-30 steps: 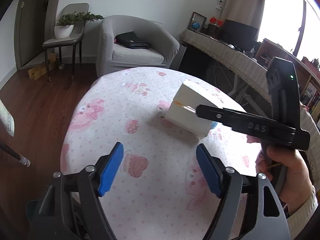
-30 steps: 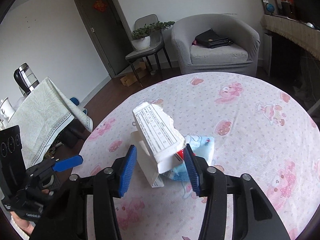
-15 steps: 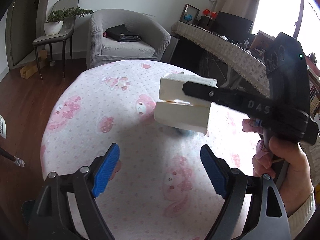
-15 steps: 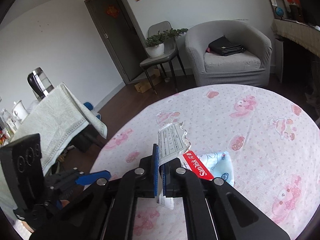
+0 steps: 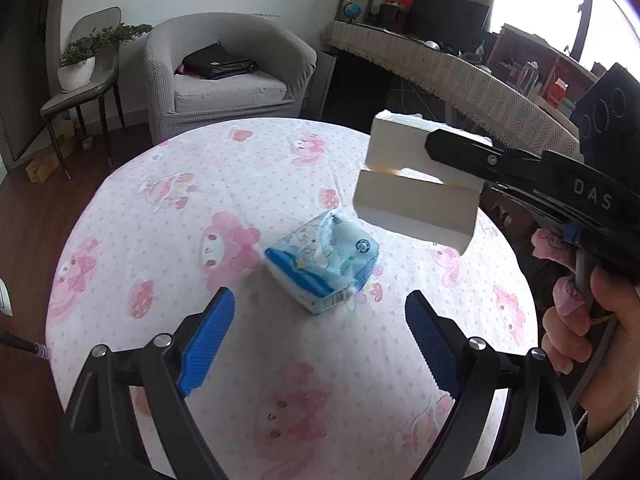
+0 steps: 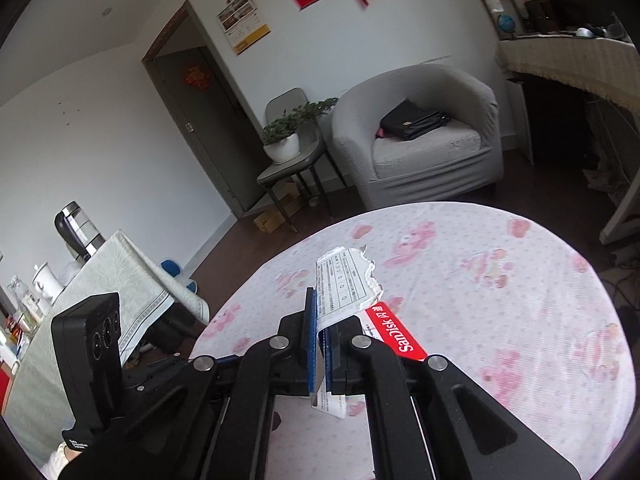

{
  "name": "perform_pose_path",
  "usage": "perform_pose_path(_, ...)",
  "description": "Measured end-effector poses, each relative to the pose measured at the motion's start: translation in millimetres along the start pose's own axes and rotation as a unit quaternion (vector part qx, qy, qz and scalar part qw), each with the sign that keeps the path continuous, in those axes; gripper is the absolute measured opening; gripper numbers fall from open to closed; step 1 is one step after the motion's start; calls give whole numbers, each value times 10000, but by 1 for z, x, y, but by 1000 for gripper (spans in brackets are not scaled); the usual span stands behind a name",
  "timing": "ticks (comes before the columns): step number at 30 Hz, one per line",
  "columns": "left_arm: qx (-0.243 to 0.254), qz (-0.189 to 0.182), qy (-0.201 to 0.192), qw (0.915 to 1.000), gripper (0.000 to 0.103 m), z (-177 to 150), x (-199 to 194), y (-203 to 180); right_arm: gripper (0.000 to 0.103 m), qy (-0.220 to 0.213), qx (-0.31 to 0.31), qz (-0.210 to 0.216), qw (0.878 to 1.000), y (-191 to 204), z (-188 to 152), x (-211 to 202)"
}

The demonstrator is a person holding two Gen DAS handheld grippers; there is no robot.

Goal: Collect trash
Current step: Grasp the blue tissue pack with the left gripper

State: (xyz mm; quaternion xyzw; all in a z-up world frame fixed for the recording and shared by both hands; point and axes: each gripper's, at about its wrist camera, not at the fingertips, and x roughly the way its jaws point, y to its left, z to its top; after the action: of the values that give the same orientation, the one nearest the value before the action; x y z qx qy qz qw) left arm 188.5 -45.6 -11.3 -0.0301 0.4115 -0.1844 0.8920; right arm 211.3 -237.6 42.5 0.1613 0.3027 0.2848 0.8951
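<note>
My right gripper point(image 6: 320, 344) is shut on a torn white cardboard box point(image 6: 346, 286) with a red SanDisk panel, held above the table. In the left wrist view the same box point(image 5: 412, 196) hangs in the air at upper right, pinched by the right gripper's black fingers point(image 5: 480, 156). A blue and white tissue pack point(image 5: 324, 260) lies on the round table point(image 5: 160, 216), just ahead of my left gripper point(image 5: 320, 336), which is open and empty, its blue pads either side of the pack but short of it.
The table wears a pink cartoon cloth. A grey armchair point(image 5: 224, 72) with a black bag and a chair with a potted plant point(image 5: 78, 68) stand behind. A long draped desk point(image 5: 452, 76) runs along the right. A second covered table point(image 6: 92, 292) with a kettle stands left.
My right gripper closed on the box and lifted it off the table, uncovering the tissue pack. My left gripper stayed open and turned toward the pack.
</note>
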Motion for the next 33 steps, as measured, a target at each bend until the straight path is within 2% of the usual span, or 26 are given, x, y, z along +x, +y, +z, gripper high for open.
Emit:
perform_pose_path(7,372,301,231,9986,91,7,35,-12,3,-108,2,-222,9997,-21,-3,-19)
perform_pose_path(12,335,508,425,9972,91,9,56,-12,3,-136,108,-311,9994,-36,-5,-28)
perform_pose_path(22,440,852,455,9944,95,23,79,-24,3,-34,169,-373,9992,-46,-9,-33)
perform_pose_path(23,473,892,468,9938,94,23,80,-26,3,-14,207,-387,9990,-48,-9,-32)
perform_pose_path(26,493,895,381,9940,83,23,79,-29,3,15,244,-410,9989,-47,-9,-32)
perform_pose_path(33,218,737,96,9970,72,14,56,-26,3,105,193,-403,9989,-34,-19,-33)
